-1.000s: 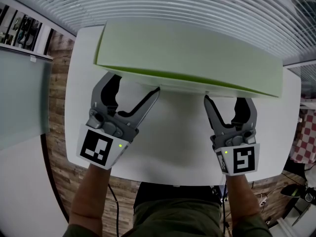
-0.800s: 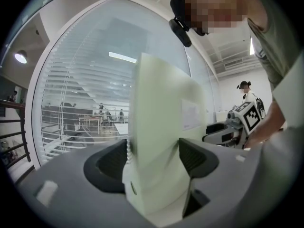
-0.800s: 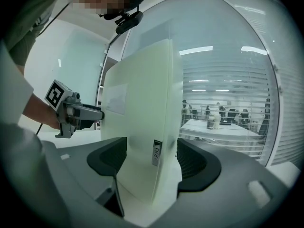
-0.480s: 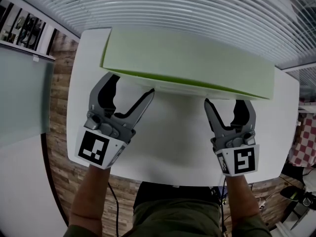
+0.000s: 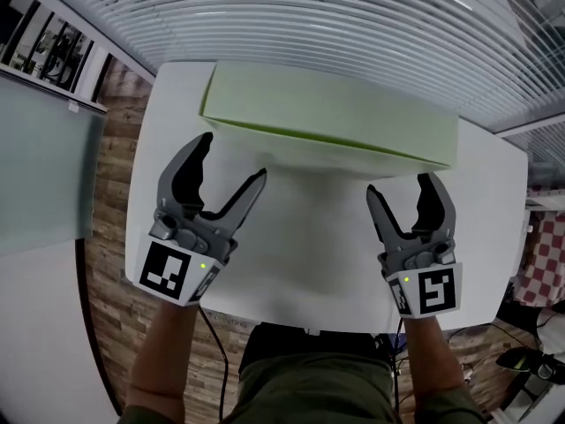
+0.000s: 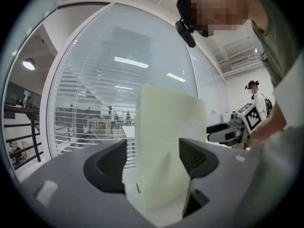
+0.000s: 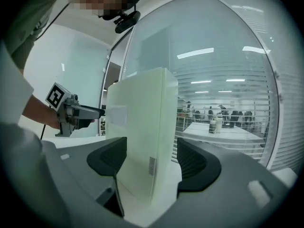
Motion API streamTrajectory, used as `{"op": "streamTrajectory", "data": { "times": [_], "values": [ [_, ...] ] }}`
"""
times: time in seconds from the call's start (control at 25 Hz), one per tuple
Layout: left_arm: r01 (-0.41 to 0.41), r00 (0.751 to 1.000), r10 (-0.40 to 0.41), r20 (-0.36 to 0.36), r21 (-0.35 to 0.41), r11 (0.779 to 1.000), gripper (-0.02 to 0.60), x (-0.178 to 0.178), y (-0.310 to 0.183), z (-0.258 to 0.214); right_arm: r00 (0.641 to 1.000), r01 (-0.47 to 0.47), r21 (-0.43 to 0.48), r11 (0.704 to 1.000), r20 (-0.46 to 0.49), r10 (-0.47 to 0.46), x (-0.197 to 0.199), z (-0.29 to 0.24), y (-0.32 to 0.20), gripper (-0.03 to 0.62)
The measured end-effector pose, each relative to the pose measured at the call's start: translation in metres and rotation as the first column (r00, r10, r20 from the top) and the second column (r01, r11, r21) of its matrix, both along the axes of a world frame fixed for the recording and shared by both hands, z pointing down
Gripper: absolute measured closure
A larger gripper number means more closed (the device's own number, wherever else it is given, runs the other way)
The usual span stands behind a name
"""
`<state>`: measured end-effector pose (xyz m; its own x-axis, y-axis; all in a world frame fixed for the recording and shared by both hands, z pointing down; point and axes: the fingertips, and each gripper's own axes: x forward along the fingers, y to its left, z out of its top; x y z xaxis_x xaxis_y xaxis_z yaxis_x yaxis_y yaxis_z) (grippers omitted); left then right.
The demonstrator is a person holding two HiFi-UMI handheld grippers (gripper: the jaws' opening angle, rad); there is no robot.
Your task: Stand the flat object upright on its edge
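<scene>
A pale green flat box (image 5: 327,117) stands upright on its long edge across the far half of the white table (image 5: 309,263). My left gripper (image 5: 231,159) is open just short of the box's left part, with nothing between its fingers. My right gripper (image 5: 399,186) is open too, a little back from the box's right part. In the left gripper view the box (image 6: 166,146) rises ahead between the open jaws, with the right gripper (image 6: 232,127) beyond it. In the right gripper view the box's end (image 7: 142,137) stands ahead, and the left gripper (image 7: 71,113) shows at the left.
A glass wall with white blinds (image 5: 353,25) runs right behind the table's far edge. Wood floor (image 5: 106,263) and a pale partition (image 5: 40,175) lie to the left. A checked cloth (image 5: 538,254) shows at the far right.
Both grippers have drawn back from the box's lower edge toward the person. The box stays standing on its edge by itself.
</scene>
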<state>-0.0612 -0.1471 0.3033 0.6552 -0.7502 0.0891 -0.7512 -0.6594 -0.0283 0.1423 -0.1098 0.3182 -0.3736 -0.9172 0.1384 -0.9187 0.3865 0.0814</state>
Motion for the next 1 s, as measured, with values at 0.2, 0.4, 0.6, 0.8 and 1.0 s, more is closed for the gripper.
{"op": "streamTrajectory", "data": {
  "times": [0.2, 0.4, 0.6, 0.8, 1.0],
  "values": [
    [0.022, 1.0, -0.022, 0.017, 0.027, 0.999, 0.256, -0.008, 0.01, -0.015, 1.0, 0.006, 0.028, 1.0, 0.008, -0.007, 0.001, -0.021, 0.005, 0.26],
    [0.054, 0.998, -0.055, 0.016, 0.034, 0.998, 0.258, -0.012, 0.026, -0.031, 1.0, 0.024, 0.052, 0.998, 0.017, -0.025, 0.001, -0.043, 0.015, 0.26],
    [0.065, 0.998, -0.065, 0.005, 0.043, 0.997, 0.27, -0.004, 0.046, -0.052, 0.998, 0.062, 0.082, 0.995, 0.019, -0.064, 0.001, -0.068, 0.025, 0.263],
    [0.067, 0.998, -0.067, 0.008, 0.06, 0.996, 0.306, -0.002, 0.064, -0.067, 0.994, 0.104, 0.074, 0.992, 0.007, -0.104, -0.005, -0.084, 0.036, 0.302],
    [0.066, 0.997, -0.064, -0.032, 0.034, 0.997, 0.348, 0.007, 0.08, -0.079, 0.987, 0.154, 0.114, 0.981, 0.024, -0.158, -0.015, -0.105, 0.048, 0.347]
  ]
}}
